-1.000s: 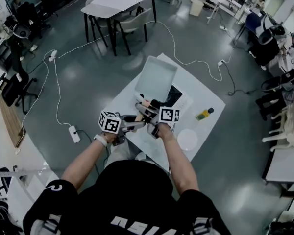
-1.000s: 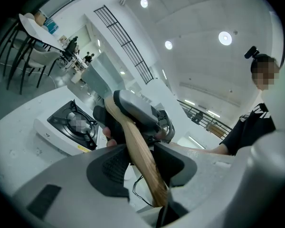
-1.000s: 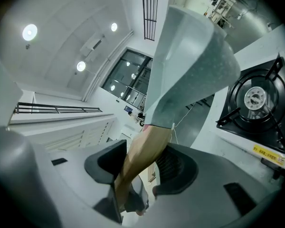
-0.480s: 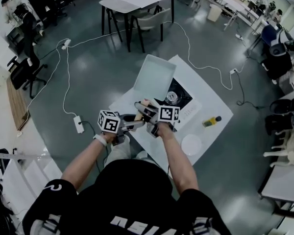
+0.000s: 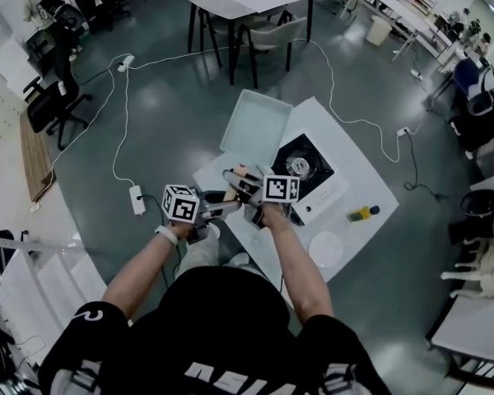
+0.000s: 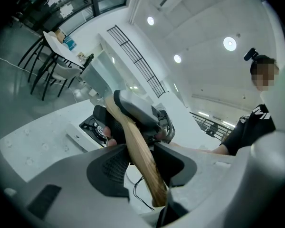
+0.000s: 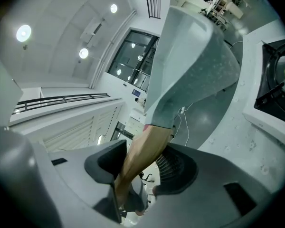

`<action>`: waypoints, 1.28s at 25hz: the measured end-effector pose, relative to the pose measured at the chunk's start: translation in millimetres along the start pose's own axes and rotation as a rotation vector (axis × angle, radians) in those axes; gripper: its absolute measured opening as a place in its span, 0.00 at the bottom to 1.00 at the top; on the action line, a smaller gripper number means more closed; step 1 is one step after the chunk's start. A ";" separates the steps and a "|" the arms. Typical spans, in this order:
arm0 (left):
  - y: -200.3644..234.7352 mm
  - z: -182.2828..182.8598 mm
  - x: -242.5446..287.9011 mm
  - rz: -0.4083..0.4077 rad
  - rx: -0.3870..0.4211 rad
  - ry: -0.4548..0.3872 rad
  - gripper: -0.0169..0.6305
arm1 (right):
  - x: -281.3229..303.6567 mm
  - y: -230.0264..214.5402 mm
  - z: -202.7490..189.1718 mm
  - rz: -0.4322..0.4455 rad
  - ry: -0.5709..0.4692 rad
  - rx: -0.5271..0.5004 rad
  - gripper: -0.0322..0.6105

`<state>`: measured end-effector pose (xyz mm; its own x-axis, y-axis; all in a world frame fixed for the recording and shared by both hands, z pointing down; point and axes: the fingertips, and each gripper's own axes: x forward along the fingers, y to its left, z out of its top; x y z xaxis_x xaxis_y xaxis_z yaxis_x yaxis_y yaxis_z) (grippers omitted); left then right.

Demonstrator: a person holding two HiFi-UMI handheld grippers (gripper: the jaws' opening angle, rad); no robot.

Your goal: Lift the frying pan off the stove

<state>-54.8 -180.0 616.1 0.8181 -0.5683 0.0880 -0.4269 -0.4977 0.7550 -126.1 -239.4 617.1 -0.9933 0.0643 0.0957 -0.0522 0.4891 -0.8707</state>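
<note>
Head view: both grippers sit close together at the near edge of the white table (image 5: 370,189). The left gripper (image 5: 218,206) is nearer the body; the right gripper (image 5: 245,186) is just ahead of it. The frying pan (image 5: 258,124), square and pale grey, lies beyond them, hanging out past the table's far-left corner. The stove (image 5: 309,164) is just to the pan's right with its burner uncovered, so the pan reads as already off it.

Left gripper view: the jaws are closed on the wooden handle (image 6: 138,158), near its butt end. The handle runs up and away from the left gripper (image 6: 142,164) into the right gripper (image 6: 143,110). The stove (image 6: 91,127) shows behind, on the table.

Right gripper view: the jaws of the right gripper (image 7: 143,167) clamp the same handle (image 7: 145,151), further toward the pan. The handle meets the grey pan body (image 7: 194,65) just beyond. The pan rises steeply in this view. The stove (image 7: 275,77) is off to the right.

Key relation: the handle's long axis runs straight from the left gripper through the right one to the pan. The right hand is nearer the pan and likely carries most of the load, with the left steadying the tail. Judgement: the lift looks done; what remains is carrying the pan clear.
</note>
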 end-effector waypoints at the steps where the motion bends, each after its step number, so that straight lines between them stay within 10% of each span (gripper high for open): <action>1: 1.3 0.0 -2.9 0.005 0.000 -0.004 0.27 | 3.0 0.4 -1.5 -0.002 0.007 0.004 0.33; 32: 29.6 6.8 -68.7 0.070 -0.028 -0.094 0.27 | 80.8 8.7 -23.6 0.061 0.110 -0.007 0.33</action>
<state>-126.2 -160.2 627.9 0.7466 -0.6604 0.0805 -0.4695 -0.4372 0.7671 -204.3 -209.5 628.6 -0.9773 0.1892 0.0954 0.0091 0.4873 -0.8732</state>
